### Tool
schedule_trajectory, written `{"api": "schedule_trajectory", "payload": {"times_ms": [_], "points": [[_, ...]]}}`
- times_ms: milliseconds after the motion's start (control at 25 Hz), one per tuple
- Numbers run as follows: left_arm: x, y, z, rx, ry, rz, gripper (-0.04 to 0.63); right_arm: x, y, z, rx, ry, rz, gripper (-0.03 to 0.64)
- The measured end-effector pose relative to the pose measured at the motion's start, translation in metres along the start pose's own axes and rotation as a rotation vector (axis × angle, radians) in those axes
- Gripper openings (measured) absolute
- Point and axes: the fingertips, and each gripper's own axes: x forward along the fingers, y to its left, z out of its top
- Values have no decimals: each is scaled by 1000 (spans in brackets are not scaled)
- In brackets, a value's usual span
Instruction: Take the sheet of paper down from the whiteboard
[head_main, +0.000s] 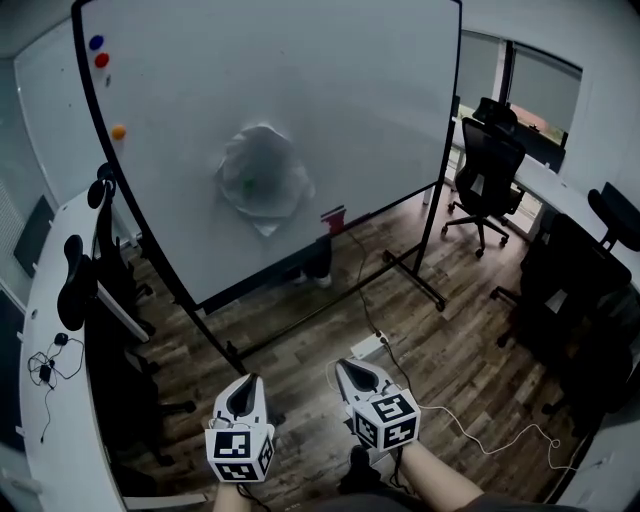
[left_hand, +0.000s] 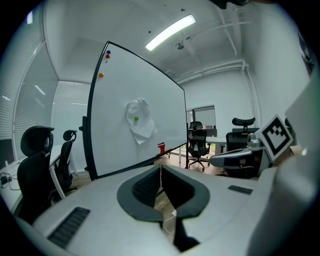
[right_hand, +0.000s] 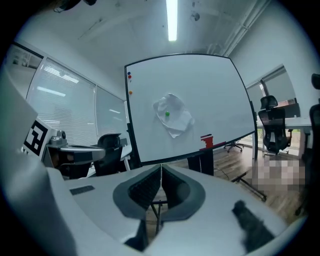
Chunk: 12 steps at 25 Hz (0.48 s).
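Observation:
A crumpled white sheet of paper (head_main: 263, 175) hangs near the middle of the rolling whiteboard (head_main: 330, 90), pinned by a green magnet (head_main: 247, 184). The paper (left_hand: 139, 120) shows in the left gripper view, and the paper (right_hand: 173, 114) in the right gripper view, both well ahead of the jaws. My left gripper (head_main: 243, 380) and right gripper (head_main: 345, 368) are held low over the floor, side by side, well short of the board. Both are shut with nothing between the pads.
Blue, red and orange magnets (head_main: 100, 60) sit at the board's upper left. A red eraser (head_main: 333, 218) rests on its tray. Black office chairs (head_main: 488, 165) stand right, more chairs (head_main: 95, 270) and a white desk (head_main: 50, 400) left. A power strip (head_main: 367, 346) and cable lie on the wood floor.

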Motion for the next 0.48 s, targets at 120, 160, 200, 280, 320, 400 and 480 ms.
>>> {"api": "schedule_trajectory", "payload": {"times_ms": [120,160,200,280,320,400,480], "points": [[28,2,13,19,-6,14,19,20,-18,11,-17,5,29,23],[37,3,18,22,-11,20,20,26,-25,16,-24,2,38,23],[45,4,23,19,-17,26,20,31,-31,21,-30,-2,45,23],[61,3,31,10,-28,38,18,42,-46,30,-36,-7,56,23],[69,3,34,7,-30,45,19,47,-53,34,-37,-10,60,23],[86,1,39,4,-35,58,20,57,-67,40,-36,-18,70,23],[100,-2,44,3,-40,68,20,67,-79,46,-32,-25,83,23]]}}
